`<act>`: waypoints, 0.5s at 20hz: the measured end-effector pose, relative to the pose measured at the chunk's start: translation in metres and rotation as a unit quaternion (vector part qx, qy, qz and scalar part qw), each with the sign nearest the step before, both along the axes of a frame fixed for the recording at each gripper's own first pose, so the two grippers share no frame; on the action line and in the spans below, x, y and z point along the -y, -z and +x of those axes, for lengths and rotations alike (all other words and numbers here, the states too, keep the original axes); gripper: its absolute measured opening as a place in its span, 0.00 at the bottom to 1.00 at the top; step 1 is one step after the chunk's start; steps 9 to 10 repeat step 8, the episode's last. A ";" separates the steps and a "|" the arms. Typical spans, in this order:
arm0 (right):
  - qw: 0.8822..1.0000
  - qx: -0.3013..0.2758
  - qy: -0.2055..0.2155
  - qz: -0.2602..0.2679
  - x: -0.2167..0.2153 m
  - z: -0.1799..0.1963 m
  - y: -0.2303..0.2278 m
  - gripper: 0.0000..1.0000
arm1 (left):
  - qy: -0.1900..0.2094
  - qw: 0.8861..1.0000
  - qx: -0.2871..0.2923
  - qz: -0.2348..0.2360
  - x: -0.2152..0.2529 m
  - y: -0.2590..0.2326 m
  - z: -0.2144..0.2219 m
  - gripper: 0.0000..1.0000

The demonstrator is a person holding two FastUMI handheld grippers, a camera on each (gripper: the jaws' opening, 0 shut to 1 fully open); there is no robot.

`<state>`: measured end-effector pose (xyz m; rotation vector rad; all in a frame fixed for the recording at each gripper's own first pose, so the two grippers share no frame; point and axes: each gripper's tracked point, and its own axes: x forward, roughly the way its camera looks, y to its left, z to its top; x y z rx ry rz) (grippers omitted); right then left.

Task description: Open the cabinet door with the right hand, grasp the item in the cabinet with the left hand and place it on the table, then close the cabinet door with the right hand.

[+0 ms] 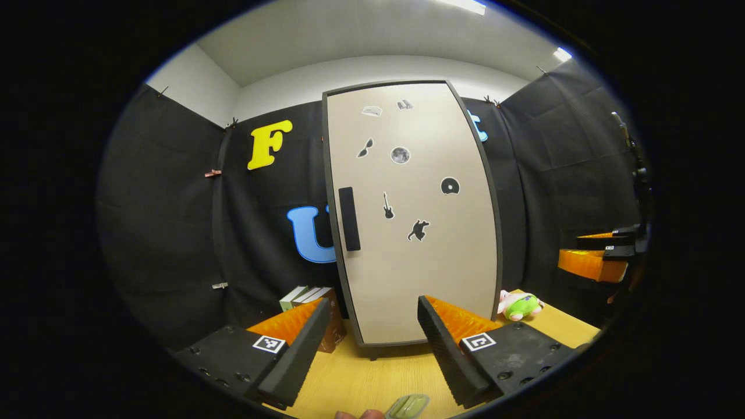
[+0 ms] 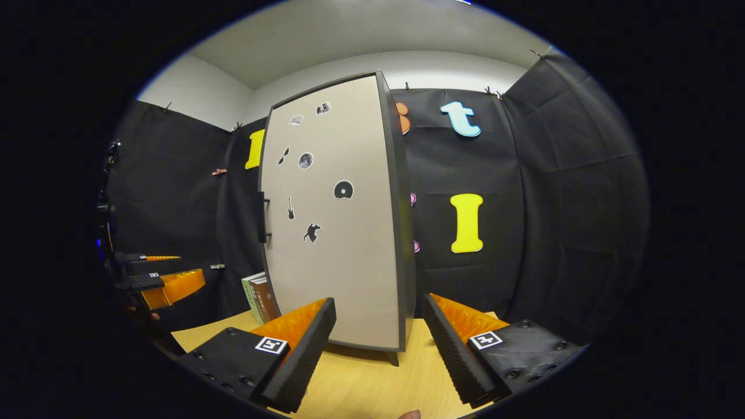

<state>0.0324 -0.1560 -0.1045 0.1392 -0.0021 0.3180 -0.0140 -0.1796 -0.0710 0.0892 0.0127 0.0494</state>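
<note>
Cabinet door was closed, handle untouched. Left gripper and right gripper both spread wide, empty, above table.

Bright, even light falls from ceiling strips at top right; the cabinet door bows with fisheye distortion, sharp, with soft shadow beneath on the worktop.

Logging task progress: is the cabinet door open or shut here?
Shut. The cabinet door sits flush in its dark frame; no interior shows.
</note>
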 end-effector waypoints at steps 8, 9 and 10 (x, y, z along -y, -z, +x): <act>0.999 0.003 -0.030 0.012 -0.012 -0.002 -0.001 0.97 | -0.024 0.999 -0.016 0.016 -0.003 0.007 -0.011 0.94; 0.999 0.003 -0.030 0.012 -0.012 -0.002 -0.001 0.97 | -0.024 0.999 -0.016 0.016 -0.003 0.007 -0.011 0.94; 0.999 0.003 -0.030 0.012 -0.012 -0.002 -0.001 0.97 | -0.024 0.999 -0.016 0.016 -0.003 0.007 -0.011 0.94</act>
